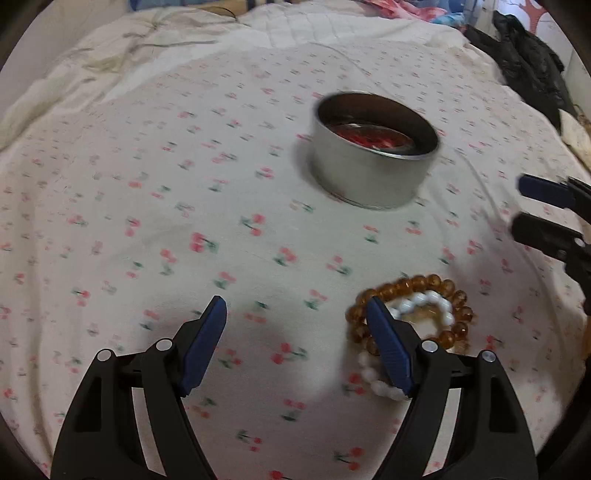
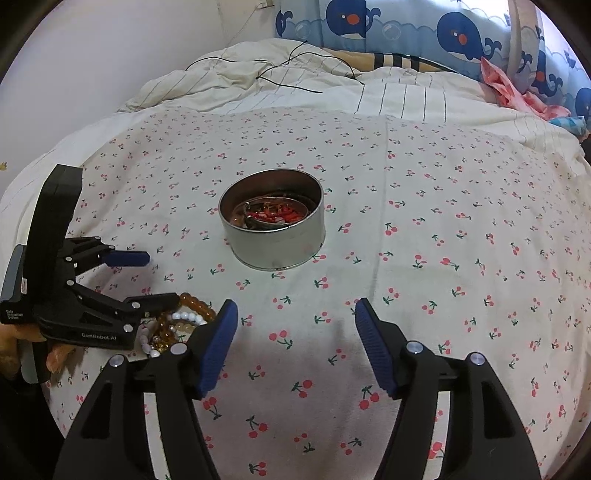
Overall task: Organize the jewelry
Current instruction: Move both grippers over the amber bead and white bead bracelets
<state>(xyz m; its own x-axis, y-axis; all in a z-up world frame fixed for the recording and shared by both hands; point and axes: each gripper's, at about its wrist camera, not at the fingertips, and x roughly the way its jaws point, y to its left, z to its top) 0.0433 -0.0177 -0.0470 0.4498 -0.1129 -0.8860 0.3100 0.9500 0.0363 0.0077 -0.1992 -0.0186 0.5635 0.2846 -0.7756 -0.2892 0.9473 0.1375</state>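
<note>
A round metal tin (image 1: 373,151) (image 2: 273,221) stands open on the cherry-print sheet (image 1: 147,221), with red and metallic jewelry inside. An amber bead bracelet (image 1: 436,284) (image 2: 195,304) and a white bead bracelet (image 1: 424,299) (image 2: 188,316) lie together on the sheet in front of the tin. My left gripper (image 1: 295,301) (image 2: 159,277) is open; its right finger lies over the bracelets' left side and nothing sits between the pads. My right gripper (image 2: 295,302) (image 1: 519,205) is open over bare sheet, to the right of the bracelets.
A rumpled striped quilt (image 2: 406,96) with a black cable (image 2: 295,70) lies beyond the sheet. A whale-print pillow (image 2: 461,33) and pink cloth (image 2: 517,92) are at the back right. Black clothing (image 1: 524,55) lies at the bed's far right.
</note>
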